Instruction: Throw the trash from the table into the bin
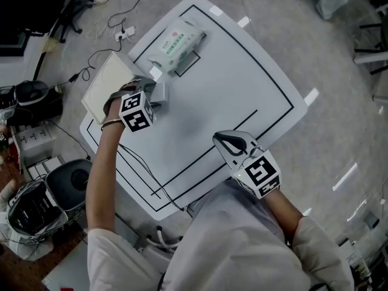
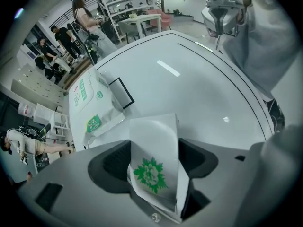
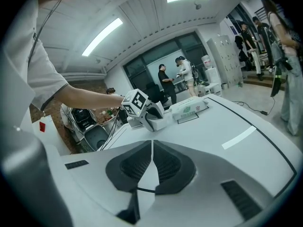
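Head view: the left gripper (image 1: 153,99) points down over the left side of the white table (image 1: 242,83), close to its left edge. The right gripper (image 1: 237,145) rests low at the near edge, well apart from it. A wet-wipes pack (image 1: 176,43) lies at the far-left corner of the table. On the floor, left of the table and nearer the person, stands a grey bin (image 1: 60,180) with a dark opening.

Left gripper view: the jaws are clamped on a white paper sachet (image 2: 154,167) printed with a green flower, which sticks out beyond the jaws toward the table top. This looks like the trash. Whether its free end is touching the table or just clear of it I cannot tell. The wipes pack lies just beyond, to the left.

Right gripper view: the jaws are pressed together with nothing between them. The left gripper shows ahead across the table, with the bin on the floor behind it.

The pick-up looks done and the carry not yet begun. The next move calls for lifting the sachet clear, swinging it left past the table edge to above the bin's opening, and only then parting the jaws. Paper this light may drift if it is let go from high up.
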A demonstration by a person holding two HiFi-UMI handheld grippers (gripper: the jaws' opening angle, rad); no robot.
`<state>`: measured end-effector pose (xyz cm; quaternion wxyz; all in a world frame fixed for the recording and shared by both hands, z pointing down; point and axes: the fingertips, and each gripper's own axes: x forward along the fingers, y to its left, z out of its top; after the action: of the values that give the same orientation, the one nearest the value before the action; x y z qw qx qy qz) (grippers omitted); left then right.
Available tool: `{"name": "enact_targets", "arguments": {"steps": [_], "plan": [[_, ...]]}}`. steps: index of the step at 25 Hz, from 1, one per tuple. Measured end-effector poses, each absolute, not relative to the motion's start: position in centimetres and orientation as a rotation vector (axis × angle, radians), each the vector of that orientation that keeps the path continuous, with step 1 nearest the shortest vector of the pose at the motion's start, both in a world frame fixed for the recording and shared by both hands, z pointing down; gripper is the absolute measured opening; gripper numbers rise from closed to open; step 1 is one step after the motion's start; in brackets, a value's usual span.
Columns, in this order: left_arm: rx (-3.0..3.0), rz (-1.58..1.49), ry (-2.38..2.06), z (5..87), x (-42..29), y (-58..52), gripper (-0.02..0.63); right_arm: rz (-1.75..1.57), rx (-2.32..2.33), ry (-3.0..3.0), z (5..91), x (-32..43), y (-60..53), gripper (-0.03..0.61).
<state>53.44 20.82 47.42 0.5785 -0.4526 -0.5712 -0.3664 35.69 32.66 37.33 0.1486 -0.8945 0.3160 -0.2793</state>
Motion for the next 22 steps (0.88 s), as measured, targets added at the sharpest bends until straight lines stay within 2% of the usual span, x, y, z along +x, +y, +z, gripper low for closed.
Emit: {"name": "enact_targets", "arguments": {"steps": [22], "plan": [[-1.468,-0.938,-1.286,45.4,46.4,18.2,0.311,-0.820,-2.515,1.148,37.0,35.0,28.3,0.025]]}}
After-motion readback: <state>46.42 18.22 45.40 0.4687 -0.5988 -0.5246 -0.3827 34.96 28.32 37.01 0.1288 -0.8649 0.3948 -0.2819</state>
